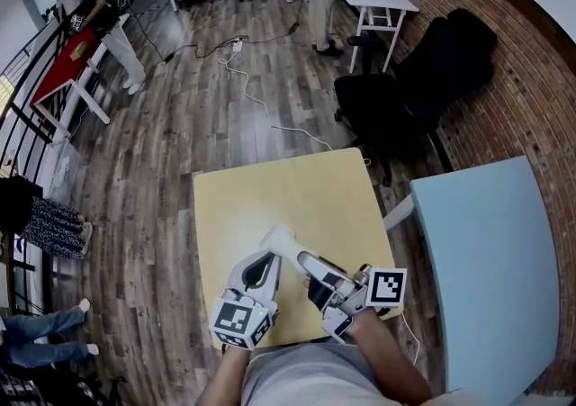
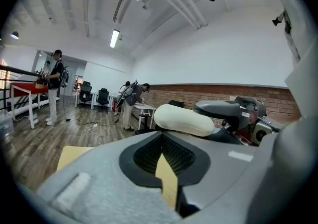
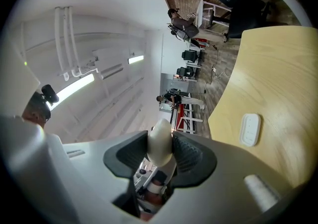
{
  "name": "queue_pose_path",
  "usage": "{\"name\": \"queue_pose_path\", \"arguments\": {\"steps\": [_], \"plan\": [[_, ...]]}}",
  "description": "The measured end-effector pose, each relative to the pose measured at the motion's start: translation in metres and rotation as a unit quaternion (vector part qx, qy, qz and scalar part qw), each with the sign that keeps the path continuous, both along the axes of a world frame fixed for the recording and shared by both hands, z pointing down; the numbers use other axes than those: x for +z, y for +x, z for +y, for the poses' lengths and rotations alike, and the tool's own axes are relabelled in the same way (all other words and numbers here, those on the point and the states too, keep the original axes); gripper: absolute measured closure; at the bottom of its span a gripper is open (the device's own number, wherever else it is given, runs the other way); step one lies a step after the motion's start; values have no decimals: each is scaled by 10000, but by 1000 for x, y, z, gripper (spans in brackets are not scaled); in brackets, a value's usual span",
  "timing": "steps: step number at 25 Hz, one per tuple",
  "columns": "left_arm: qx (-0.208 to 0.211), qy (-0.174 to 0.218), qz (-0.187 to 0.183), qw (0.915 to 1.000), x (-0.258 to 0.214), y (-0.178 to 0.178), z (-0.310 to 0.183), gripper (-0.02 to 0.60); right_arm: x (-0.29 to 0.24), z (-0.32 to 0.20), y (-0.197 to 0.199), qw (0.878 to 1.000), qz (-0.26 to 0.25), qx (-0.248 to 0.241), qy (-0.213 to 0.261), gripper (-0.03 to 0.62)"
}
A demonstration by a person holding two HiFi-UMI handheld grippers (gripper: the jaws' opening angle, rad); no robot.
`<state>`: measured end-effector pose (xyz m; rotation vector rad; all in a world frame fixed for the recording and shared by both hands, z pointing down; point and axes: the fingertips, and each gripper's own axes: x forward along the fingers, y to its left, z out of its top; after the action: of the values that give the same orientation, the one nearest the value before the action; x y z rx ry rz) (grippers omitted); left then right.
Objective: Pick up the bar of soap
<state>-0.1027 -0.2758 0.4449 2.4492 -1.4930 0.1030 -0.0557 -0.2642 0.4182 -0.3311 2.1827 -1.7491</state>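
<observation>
The right gripper [image 1: 300, 257] squeezes the soap [image 3: 160, 144] from both sides so it won't drop onto the tabletop [image 1: 297, 188]. The left gripper [image 2: 161, 137] is closed and empty.

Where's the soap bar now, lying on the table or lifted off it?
Lifted off: the right tool clamps the soap bar between its pads, in the air above the yellow table.

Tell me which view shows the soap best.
Left gripper view: the soap shows its long side, large and clear. Right gripper view shows it end-on, clamped between the jaws; head view shows it small, over the table.
</observation>
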Motion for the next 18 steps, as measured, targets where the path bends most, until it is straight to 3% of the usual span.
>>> {"name": "queue_pose_path", "arguments": {"steps": [18], "plan": [[-61,-29,36,10000,2,-4,-4,580,0,-7,5,10000,-59,39,-43,439]]}}
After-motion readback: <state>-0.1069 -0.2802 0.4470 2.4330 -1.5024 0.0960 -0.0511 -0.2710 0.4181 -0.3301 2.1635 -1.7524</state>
